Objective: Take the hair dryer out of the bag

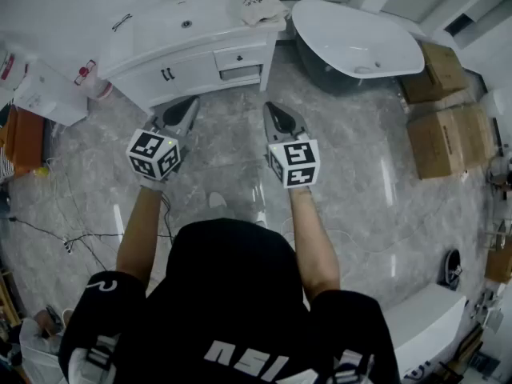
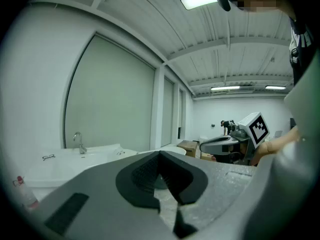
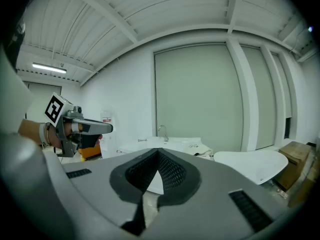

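- The person's black-clad shoulders (image 1: 228, 294) hide the floor nearest them.
- The grey left gripper (image 1: 190, 104) and grey right gripper (image 1: 273, 107) are both clenched and empty, side by side above the grey marble floor (image 1: 360, 174).
- Beyond them, a crumpled white cloth bag (image 1: 260, 8) lies on the white vanity counter (image 1: 192, 30), well apart from both; the hair dryer cannot be made out.
- A white oval bathtub (image 1: 356, 42) stands beside the vanity.

I see the vanity tabletop (image 1: 152, 42) carrying a white bag (image 1: 260, 8) at its right end and eyeglasses (image 1: 122, 22) at its left.
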A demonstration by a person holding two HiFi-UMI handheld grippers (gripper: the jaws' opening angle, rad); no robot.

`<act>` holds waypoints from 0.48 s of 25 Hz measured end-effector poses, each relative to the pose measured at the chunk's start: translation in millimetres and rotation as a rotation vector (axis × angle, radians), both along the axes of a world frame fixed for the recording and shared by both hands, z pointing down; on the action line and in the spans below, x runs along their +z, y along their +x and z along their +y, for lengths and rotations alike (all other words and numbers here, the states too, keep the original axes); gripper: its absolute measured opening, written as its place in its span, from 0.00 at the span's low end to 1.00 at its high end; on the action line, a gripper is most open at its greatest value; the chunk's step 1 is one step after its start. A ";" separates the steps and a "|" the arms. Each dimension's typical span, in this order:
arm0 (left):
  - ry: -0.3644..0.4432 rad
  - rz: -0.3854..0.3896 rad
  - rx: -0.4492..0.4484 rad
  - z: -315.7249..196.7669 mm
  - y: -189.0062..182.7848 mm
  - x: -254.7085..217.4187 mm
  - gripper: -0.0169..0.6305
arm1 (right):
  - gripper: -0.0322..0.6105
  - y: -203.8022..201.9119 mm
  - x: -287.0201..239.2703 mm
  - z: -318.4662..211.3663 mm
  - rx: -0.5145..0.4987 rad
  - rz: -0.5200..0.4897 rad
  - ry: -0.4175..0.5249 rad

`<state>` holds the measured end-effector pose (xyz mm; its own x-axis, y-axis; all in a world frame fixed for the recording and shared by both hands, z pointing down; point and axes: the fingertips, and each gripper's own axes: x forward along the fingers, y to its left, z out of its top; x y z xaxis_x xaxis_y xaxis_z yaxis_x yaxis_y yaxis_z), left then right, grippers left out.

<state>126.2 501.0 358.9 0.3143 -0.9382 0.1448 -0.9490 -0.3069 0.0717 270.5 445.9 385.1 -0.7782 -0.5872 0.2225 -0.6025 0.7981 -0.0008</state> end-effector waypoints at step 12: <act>0.000 0.087 0.003 10.3 -45.0 7.4 0.02 | 0.04 -31.6 8.8 4.5 0.017 -0.003 0.001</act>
<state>81.2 511.3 366.3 0.3285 -0.9372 0.1171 -0.9383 -0.3096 0.1543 238.8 450.4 393.9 -0.7689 -0.6007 0.2193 -0.6159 0.7878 -0.0015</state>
